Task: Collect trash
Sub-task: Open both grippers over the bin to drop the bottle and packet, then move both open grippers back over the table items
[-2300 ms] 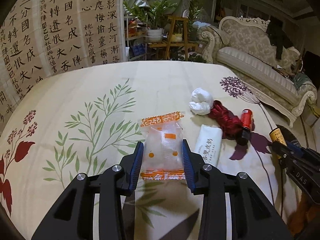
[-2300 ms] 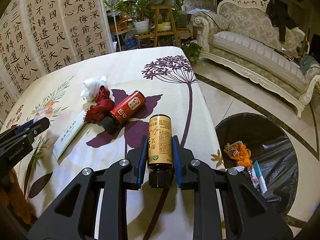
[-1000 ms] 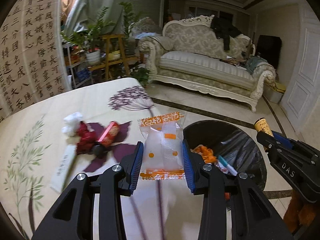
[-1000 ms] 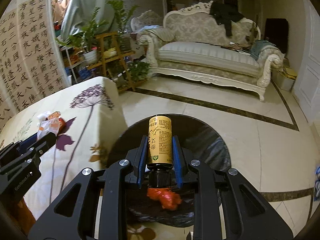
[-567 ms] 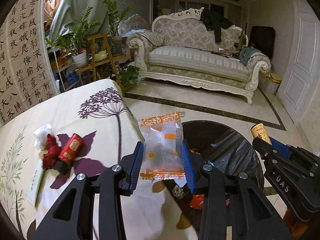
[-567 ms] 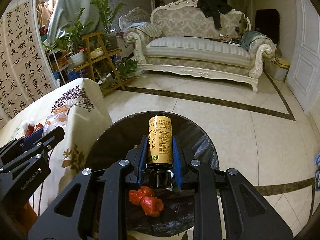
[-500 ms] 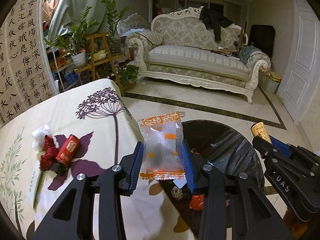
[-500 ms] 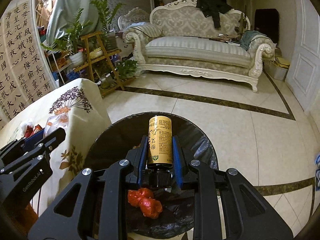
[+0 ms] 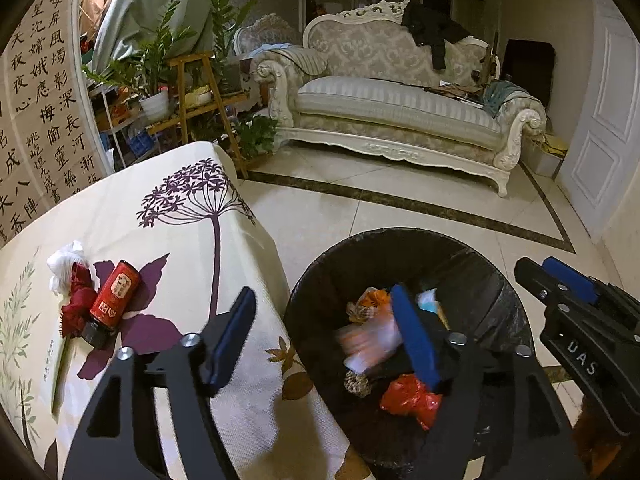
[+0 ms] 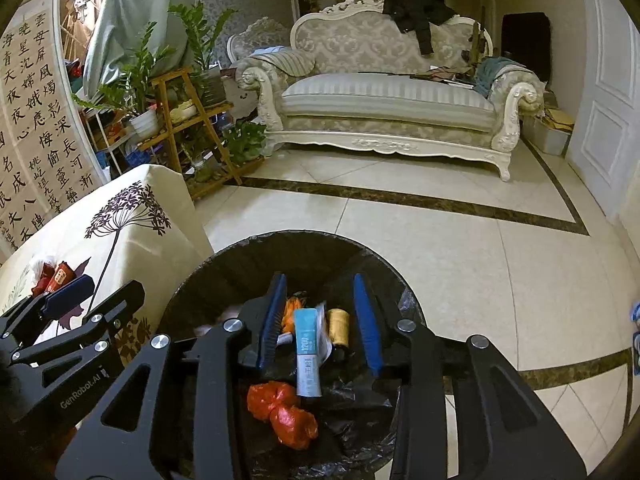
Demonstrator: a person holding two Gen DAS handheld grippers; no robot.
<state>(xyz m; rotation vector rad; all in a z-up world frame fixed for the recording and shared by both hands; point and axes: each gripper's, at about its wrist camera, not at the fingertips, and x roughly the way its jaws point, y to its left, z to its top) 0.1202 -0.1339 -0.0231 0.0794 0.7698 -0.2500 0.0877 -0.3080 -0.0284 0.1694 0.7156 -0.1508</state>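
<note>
My left gripper is open and empty, over the near edge of the black-lined trash bin. The clear orange-printed wrapper is blurred, falling inside the bin. My right gripper is open and empty above the bin; the yellow bottle lies inside beside a teal tube and a red bag. On the table a red bottle, red cloth, white tissue and a white packet remain lying.
The table with a floral cloth is at the left, its corner next to the bin. Tiled floor, a cream sofa and a plant stand lie beyond. A white door is at the right.
Both grippers have opened over the bin. The wrapper has dropped from the left gripper and the yellow bottle from the right gripper into the bin.
</note>
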